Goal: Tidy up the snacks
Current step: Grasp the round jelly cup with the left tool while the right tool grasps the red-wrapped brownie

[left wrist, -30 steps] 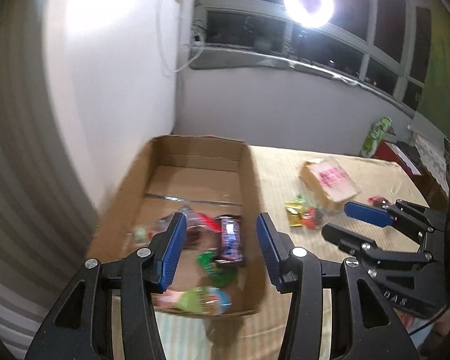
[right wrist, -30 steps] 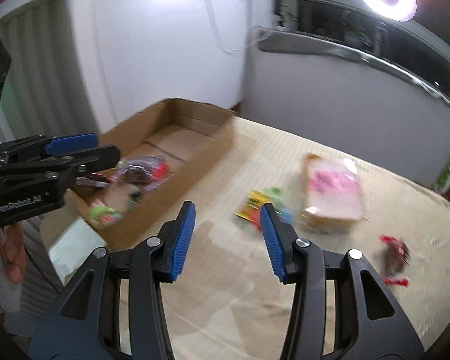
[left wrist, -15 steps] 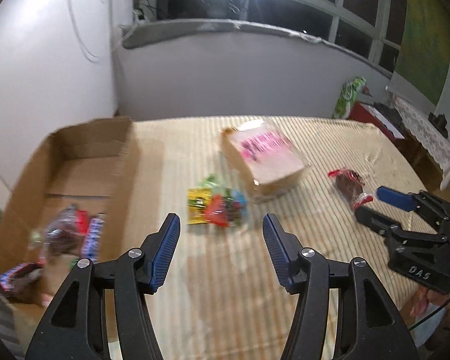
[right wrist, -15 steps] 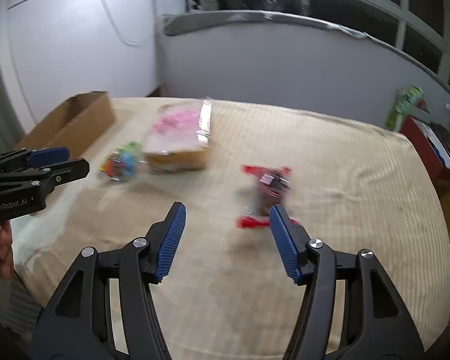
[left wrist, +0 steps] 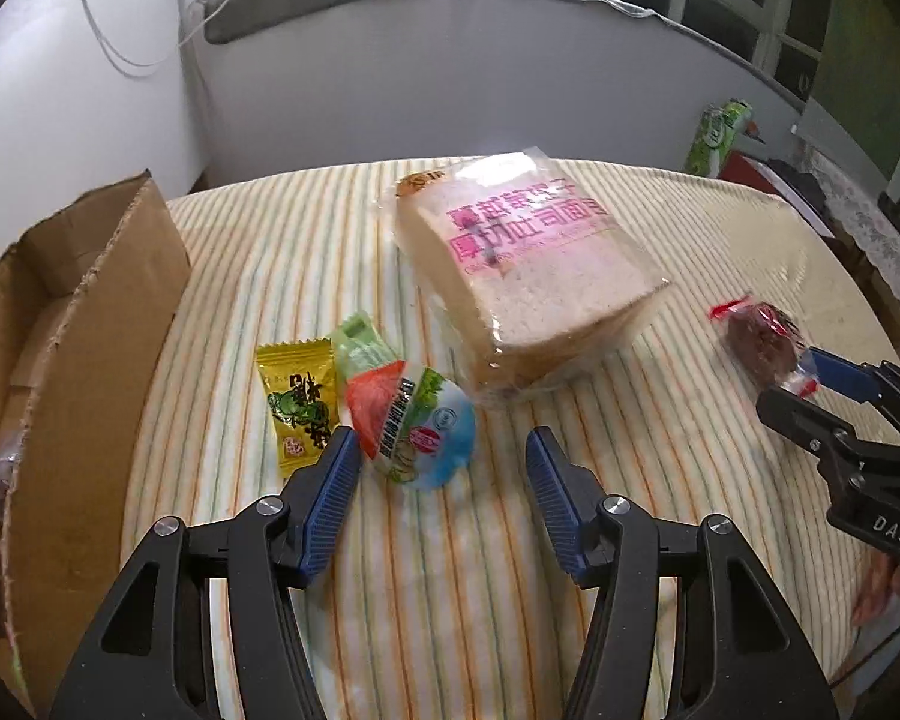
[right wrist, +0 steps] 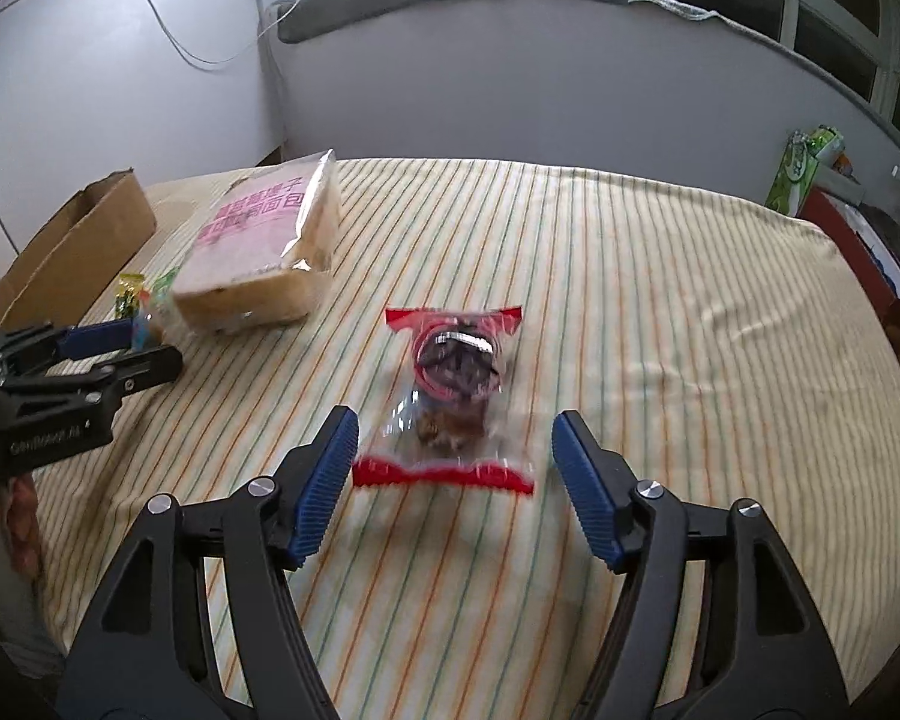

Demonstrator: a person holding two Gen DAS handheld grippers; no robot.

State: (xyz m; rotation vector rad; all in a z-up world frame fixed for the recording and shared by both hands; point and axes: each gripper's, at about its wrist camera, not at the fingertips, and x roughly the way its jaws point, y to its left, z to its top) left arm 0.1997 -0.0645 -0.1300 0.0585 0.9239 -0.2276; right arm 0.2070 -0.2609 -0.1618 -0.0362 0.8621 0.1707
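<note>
My left gripper (left wrist: pixel 441 459) is open and empty, low over the striped cloth, with a round blue-and-red snack pack (left wrist: pixel 414 426) just ahead between its fingers. A yellow candy packet (left wrist: pixel 297 402) and a green packet (left wrist: pixel 363 345) lie beside it. A bagged bread loaf (left wrist: pixel 522 270) lies behind them. My right gripper (right wrist: pixel 453 456) is open and empty, and its fingers flank a clear red-edged pastry packet (right wrist: pixel 453 396). That packet also shows in the left wrist view (left wrist: pixel 762 342). A cardboard box (left wrist: pixel 84 324) holding snacks stands at the left.
The table (right wrist: pixel 660 300) has a striped cloth and a rounded right edge. A green bag (right wrist: pixel 804 168) stands past the far right corner. White walls and a window sill are behind. The box also shows in the right wrist view (right wrist: pixel 84 246).
Both grippers swung right, away from the box, and came down lower. The left one now faces the small snack packs. The right one closed in on the red-edged packet.
</note>
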